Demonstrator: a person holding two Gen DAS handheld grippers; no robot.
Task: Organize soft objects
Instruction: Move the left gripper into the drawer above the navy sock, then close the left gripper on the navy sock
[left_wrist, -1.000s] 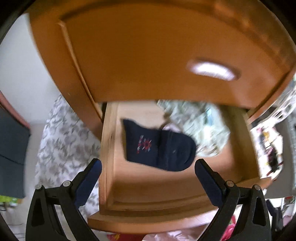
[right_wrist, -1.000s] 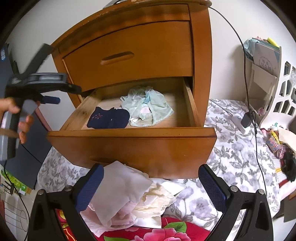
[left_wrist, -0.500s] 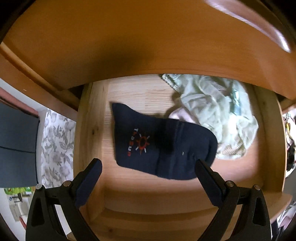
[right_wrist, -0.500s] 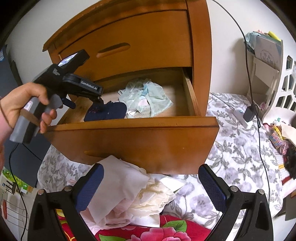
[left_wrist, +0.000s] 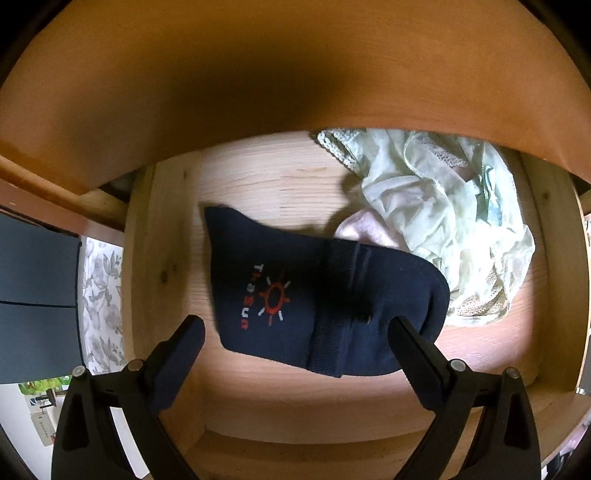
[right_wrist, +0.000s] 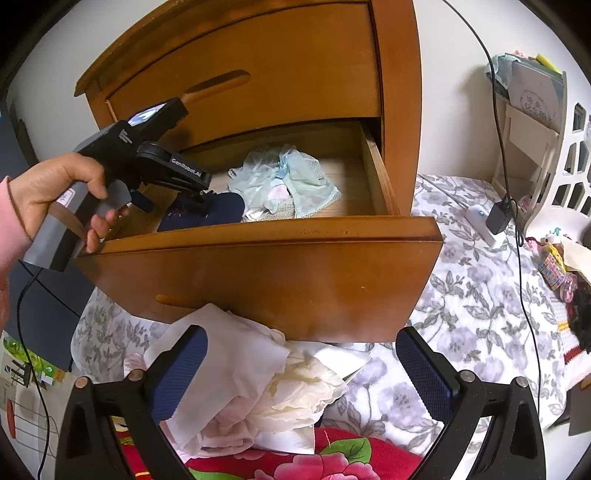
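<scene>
A folded navy sock (left_wrist: 317, 299) with a red sun logo lies on the floor of the open wooden drawer (left_wrist: 162, 258). My left gripper (left_wrist: 295, 332) is open, inside the drawer just above the sock, its fingers straddling it. Pale green lacy garments (left_wrist: 443, 221) lie to the sock's right. In the right wrist view the sock (right_wrist: 207, 216) and the garments (right_wrist: 288, 184) show in the drawer (right_wrist: 258, 266), with the left gripper (right_wrist: 173, 192) over them. My right gripper (right_wrist: 299, 373) is open and empty above a pile of white and cream cloths (right_wrist: 258, 387) below the drawer front.
The closed upper drawer (right_wrist: 258, 74) overhangs the open one. A grey floral bedsheet (right_wrist: 480, 295) spreads to the right, with a charger and cable (right_wrist: 498, 218). A red floral blanket (right_wrist: 314, 461) lies under the cloth pile. A white shelf (right_wrist: 535, 110) stands at right.
My left gripper has moved forward and down into the drawer, close over the navy sock. The right gripper has stayed open near the cloth pile, shifting slightly closer to the drawer.
</scene>
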